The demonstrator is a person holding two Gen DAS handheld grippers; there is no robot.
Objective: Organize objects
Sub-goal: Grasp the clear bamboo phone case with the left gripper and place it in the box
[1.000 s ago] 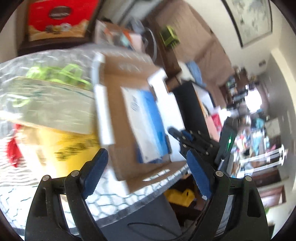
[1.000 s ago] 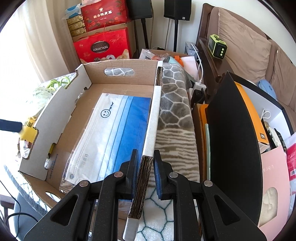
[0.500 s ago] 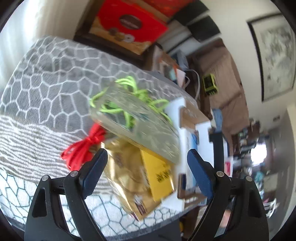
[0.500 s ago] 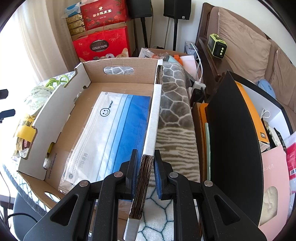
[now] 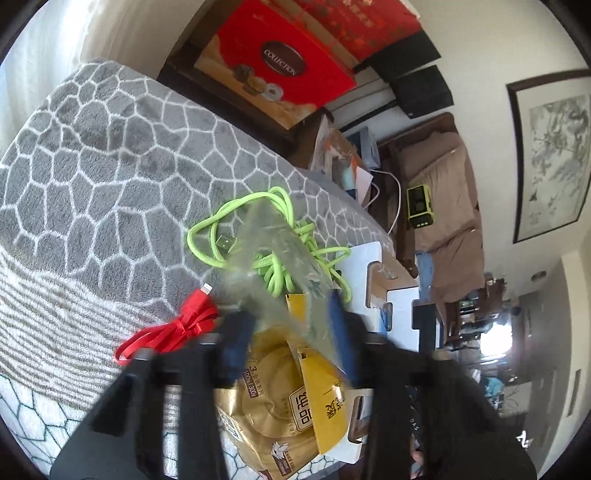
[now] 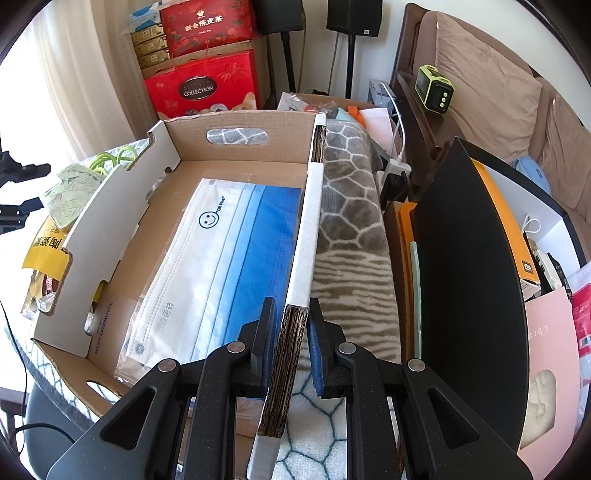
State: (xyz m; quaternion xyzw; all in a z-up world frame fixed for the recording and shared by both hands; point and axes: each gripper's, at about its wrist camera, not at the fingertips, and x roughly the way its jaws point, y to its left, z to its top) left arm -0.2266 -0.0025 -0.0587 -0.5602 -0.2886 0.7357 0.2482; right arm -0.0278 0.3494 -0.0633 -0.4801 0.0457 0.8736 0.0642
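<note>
Grey patterned blanket (image 5: 110, 155) covers the counter; a green cable (image 5: 258, 236) and red cable (image 5: 173, 328) lie mid-frame beside a gold packet (image 5: 269, 413). Left gripper (image 5: 291, 339) fingers pinch a clear leaf-printed pouch (image 5: 280, 258), blurred. Right gripper (image 6: 290, 332) fingers clamp the cardboard box (image 6: 243, 147) wall at lower centre; a mask pack (image 6: 229, 258) lies inside.

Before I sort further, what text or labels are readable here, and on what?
"COLLECTION": red gift box.
"OK Fine", beside a smiley: mask pack in the cardboard box.
"100", "500": gold packet.
Chinese characters on the yellow label and upper red box: not transcribed.
</note>
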